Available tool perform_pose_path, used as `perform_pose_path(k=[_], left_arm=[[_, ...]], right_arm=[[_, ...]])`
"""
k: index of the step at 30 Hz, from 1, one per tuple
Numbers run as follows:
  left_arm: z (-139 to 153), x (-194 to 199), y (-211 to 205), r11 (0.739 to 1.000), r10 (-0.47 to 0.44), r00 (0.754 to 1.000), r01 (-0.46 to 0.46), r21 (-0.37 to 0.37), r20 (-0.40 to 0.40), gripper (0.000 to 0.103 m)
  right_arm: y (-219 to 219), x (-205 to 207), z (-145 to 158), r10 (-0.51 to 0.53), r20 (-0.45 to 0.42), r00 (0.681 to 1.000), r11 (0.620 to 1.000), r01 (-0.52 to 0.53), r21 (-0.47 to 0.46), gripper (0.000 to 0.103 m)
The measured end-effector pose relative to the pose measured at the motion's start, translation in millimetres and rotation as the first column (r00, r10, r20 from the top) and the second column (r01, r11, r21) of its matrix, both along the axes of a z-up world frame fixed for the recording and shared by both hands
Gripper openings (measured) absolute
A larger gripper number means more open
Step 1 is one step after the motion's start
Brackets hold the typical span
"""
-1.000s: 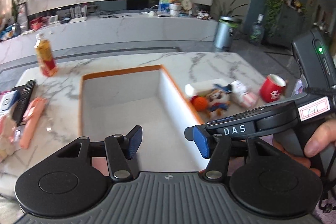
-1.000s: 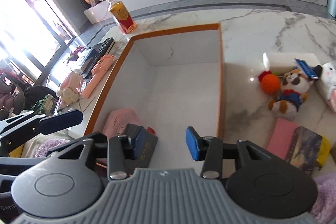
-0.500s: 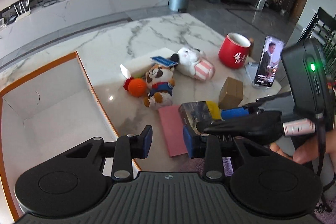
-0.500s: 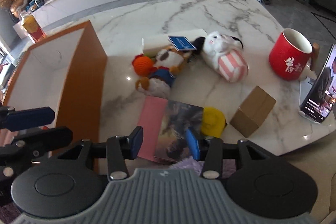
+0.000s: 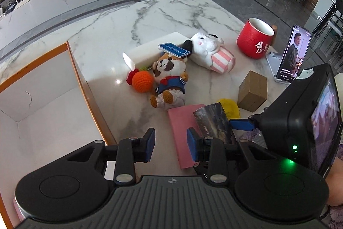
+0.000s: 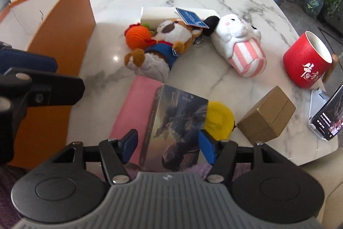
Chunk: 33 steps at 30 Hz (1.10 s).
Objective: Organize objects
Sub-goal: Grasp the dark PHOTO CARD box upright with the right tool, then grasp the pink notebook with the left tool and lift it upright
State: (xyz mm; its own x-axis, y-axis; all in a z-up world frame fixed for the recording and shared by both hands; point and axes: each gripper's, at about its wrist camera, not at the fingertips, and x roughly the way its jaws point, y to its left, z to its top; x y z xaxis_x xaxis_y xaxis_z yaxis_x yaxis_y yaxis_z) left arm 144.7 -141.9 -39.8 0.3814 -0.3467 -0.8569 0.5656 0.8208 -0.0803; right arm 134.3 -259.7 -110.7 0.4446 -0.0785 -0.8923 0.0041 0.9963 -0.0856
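R gripper (image 6: 168, 146) fingers spread, straddling dark book (image 6: 178, 128), not touching yet. Book lies on pink book (image 6: 137, 104) at near table edge, beside yellow thing (image 6: 219, 119). L gripper (image 5: 169, 142) fingers spread, empty, between orange box (image 5: 85, 83) & pink book.

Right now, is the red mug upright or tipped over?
Upright: the red mug stands on the marble table, its open mouth facing up.

The right gripper (image 6: 168, 146) hangs open over a dark illustrated box (image 6: 178, 128) lying on a pink book (image 6: 137, 104), with a yellow object (image 6: 219, 119) just beside it.
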Motion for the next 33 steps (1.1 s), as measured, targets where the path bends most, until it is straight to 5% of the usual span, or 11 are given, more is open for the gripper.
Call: perform_pose_path(k=[5,13,23,33], left_arm=[[-8.1,7.5,-4.5,1.000,-0.003,0.999,0.002,-0.016,-0.040,0.039],[-20.2,17.1,-14.6,1.000,0.007,0.993,-0.010,-0.019,-0.115,0.039],[-46.9,24.1,-40.6,0.996,0.055,0.975,-0.038,0.083,-0.214,0.059],[-75.9,41.1,-51.1,0.975,0.216,0.937,-0.193,0.110,-0.276,0.078]], right_arm=[[-9.2,-1.2,0.0,-0.010,-0.003,1.000,0.999,0.010,0.036,0.057],[-43.4,-10.1,17.2,-0.048,-0.005,0.999,0.986,0.049,0.158,0.028],[-84.8,-13.7,16.1,-0.102,-0.030,0.994,0.946,0.106,0.306,0.024],[-101.0,-15.7,12.9,-0.087,-0.017,0.996,0.927,0.088,0.366,0.024]])
